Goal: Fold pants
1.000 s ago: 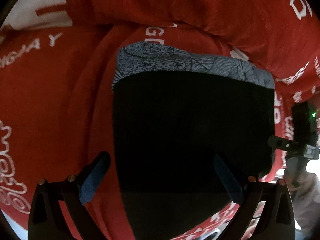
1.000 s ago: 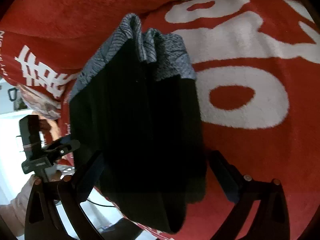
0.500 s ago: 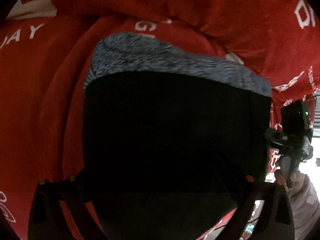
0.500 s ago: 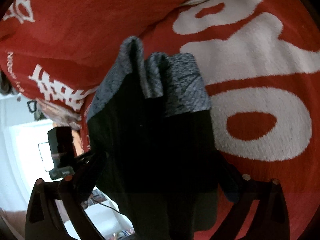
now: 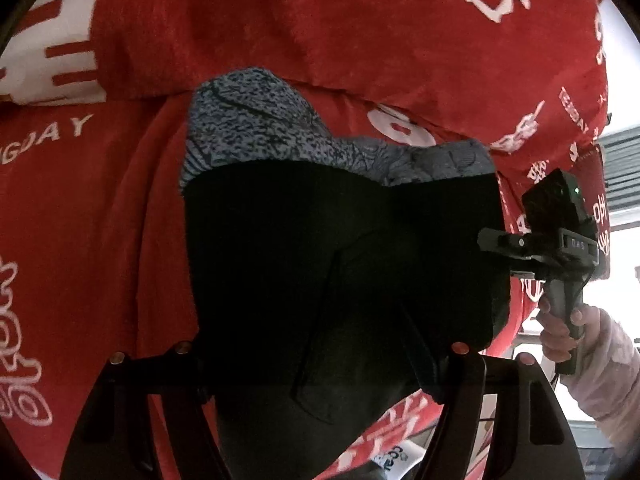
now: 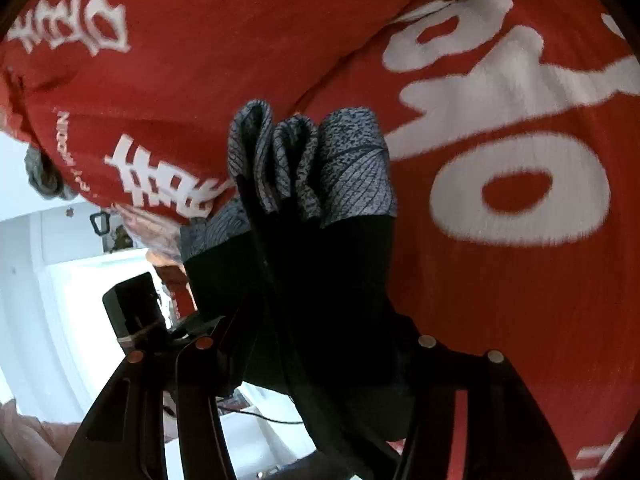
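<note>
Pants: my black pants [image 5: 320, 264] with a grey patterned band [image 5: 280, 136] fill the centre of the left view; in the right view [image 6: 320, 280] they bunch into upright folds in mid-frame.
Left hand-held gripper: mine [image 5: 320, 364], low in the frame; cloth covers the fingertips, so I cannot tell whether it is clamped or apart.
Right hand-held gripper: mine [image 6: 316, 344], at the bottom, fabric between its arms; tips hidden, so I cannot tell its state. It also shows at the right edge of the left view [image 5: 556, 236].
Under the pants: red blanket [image 6: 500, 260] with white lettering.
</note>
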Available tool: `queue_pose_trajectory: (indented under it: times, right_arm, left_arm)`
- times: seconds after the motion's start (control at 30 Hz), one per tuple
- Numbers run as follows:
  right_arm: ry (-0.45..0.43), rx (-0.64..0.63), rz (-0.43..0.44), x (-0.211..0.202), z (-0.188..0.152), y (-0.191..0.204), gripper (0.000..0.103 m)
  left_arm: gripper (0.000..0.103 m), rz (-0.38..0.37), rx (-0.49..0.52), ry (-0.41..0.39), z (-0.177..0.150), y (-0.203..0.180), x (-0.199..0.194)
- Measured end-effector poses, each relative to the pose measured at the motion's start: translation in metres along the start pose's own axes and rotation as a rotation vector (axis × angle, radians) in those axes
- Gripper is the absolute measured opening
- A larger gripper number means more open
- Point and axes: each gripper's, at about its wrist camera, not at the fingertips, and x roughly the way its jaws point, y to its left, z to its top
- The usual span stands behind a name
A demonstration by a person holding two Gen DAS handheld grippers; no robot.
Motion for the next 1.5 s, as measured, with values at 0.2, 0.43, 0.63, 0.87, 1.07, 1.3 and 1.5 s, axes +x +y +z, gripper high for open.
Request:
queue_pose_trajectory:
  times: [0.2, 0.43, 0.63, 0.87, 1.07, 1.3, 1.5]
  right_arm:
    - [0.025, 0.031, -0.036, 0.004, -0.057, -0.005, 0.059]
    - [-0.020, -0.007, -0.347, 0.018, -0.074, -0.018, 0.076]
    - [-0.118, -0.053, -0.552, -0.008, -0.076, 0.009, 0.078]
    - [-0.214, -0.169, -0.470, 0.006, -0.067, 0.075, 0.030]
    - [-0.168, -0.232, -0.617, 0.053, -0.054, 0.065, 0.021]
    - [-0.174, -0.189, -0.640, 0.031, -0.064, 0.065, 0.028]
    - [-0.168, -0.155, -0.621, 0.010, -0.086, 0.066, 0.057]
  left_arm:
    - [0.075, 0.096, -0.044, 0.016, -0.034, 0.017, -0.005]
    - [0.093, 0.258, -0.179, 0.016, -0.053, 0.077, 0.007]
    - [0.093, 0.330, -0.175, -0.082, -0.046, 0.063, -0.030]
    - [0.093, 0.429, -0.166, -0.127, -0.013, 0.055, -0.018]
    - [0.093, 0.498, -0.127, -0.104, -0.007, 0.057, 0.008]
    - [0.093, 0.582, -0.064, -0.058, -0.018, 0.035, -0.012]
    - [0.096, 0.574, -0.055, -0.058, -0.039, 0.004, -0.023]
